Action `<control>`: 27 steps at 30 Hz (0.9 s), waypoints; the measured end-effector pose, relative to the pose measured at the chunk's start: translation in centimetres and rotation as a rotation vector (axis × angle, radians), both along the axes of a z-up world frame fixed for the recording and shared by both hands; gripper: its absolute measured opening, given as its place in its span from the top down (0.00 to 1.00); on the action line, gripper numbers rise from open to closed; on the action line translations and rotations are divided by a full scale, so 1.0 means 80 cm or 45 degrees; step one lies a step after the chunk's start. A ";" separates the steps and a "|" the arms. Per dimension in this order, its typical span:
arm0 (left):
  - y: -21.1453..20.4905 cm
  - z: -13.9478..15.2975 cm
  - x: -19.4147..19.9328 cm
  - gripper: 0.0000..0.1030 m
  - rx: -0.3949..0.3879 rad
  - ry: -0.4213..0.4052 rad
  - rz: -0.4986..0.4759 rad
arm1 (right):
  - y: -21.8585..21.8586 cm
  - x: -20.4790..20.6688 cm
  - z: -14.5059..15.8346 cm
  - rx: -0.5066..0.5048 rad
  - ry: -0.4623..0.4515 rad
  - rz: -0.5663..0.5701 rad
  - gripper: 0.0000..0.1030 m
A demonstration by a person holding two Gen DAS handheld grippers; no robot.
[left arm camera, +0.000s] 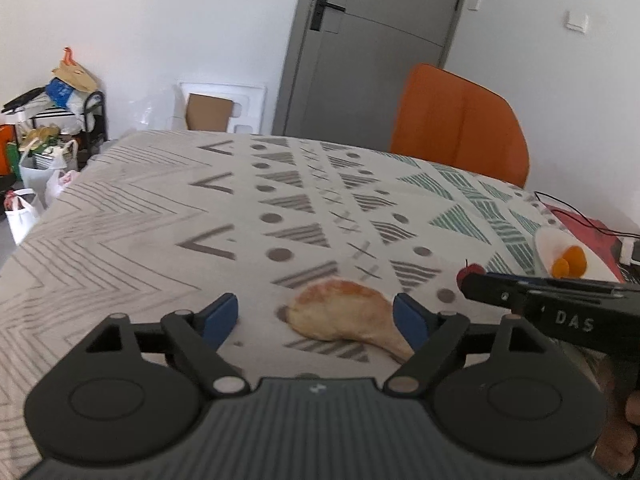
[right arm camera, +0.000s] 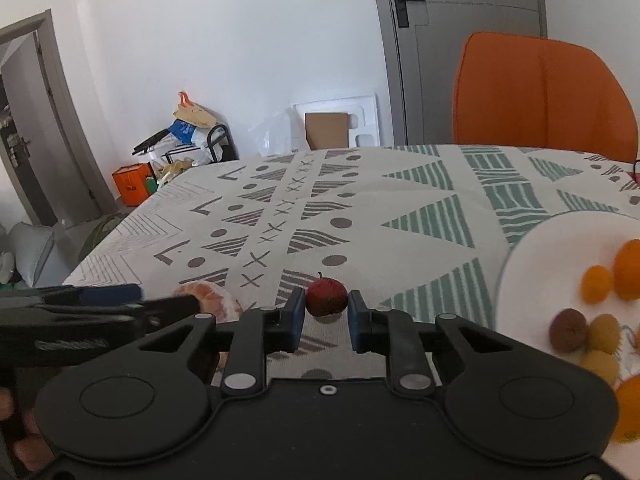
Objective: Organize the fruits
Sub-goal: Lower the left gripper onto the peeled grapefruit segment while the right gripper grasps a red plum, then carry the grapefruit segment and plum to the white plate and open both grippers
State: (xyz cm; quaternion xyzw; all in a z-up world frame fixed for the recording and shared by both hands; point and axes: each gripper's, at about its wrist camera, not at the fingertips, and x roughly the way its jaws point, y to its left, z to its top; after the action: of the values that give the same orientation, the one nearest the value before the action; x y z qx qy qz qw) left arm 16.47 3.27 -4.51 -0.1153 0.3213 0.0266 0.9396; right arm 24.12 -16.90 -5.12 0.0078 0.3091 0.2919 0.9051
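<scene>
Red small fruit pinched between right gripper pads — presumably bound for white plate, just right. Left gripper spread wide, pale mango-like fruit between, ungripped — likely released.

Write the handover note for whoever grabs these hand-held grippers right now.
Left hand-held gripper: open around the pale peach-coloured fruit on the tablecloth, not gripping it.
Right hand-held gripper: shut on the small red fruit, which sits on the cloth.
Done: several orange and yellow fruits lie on the white plate at right.
Left: carry the red fruit to the plate, probably then the pale one.
</scene>
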 end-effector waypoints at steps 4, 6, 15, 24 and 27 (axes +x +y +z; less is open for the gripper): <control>-0.014 -0.005 0.003 0.15 0.021 0.016 -0.038 | -0.011 -0.012 0.009 0.017 -0.033 -0.019 0.80; -0.019 -0.007 0.005 0.14 0.022 0.024 -0.056 | -0.016 -0.015 0.010 0.018 -0.037 -0.029 0.80; -0.039 -0.019 0.013 0.10 0.133 0.020 -0.069 | -0.043 -0.031 0.019 0.039 -0.084 -0.119 0.80; -0.047 -0.007 0.013 0.19 0.122 0.009 -0.074 | -0.086 -0.034 0.013 0.106 -0.081 -0.234 0.80; -0.062 0.005 0.010 0.19 0.141 -0.025 -0.106 | -0.099 -0.038 0.016 0.135 -0.101 -0.261 0.80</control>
State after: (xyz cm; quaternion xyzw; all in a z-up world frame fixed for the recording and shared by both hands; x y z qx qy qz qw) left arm 17.27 -1.71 -4.07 -0.0500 0.3147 0.0041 0.9479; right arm 21.06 -24.85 -3.81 0.0757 0.2547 0.2141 0.9400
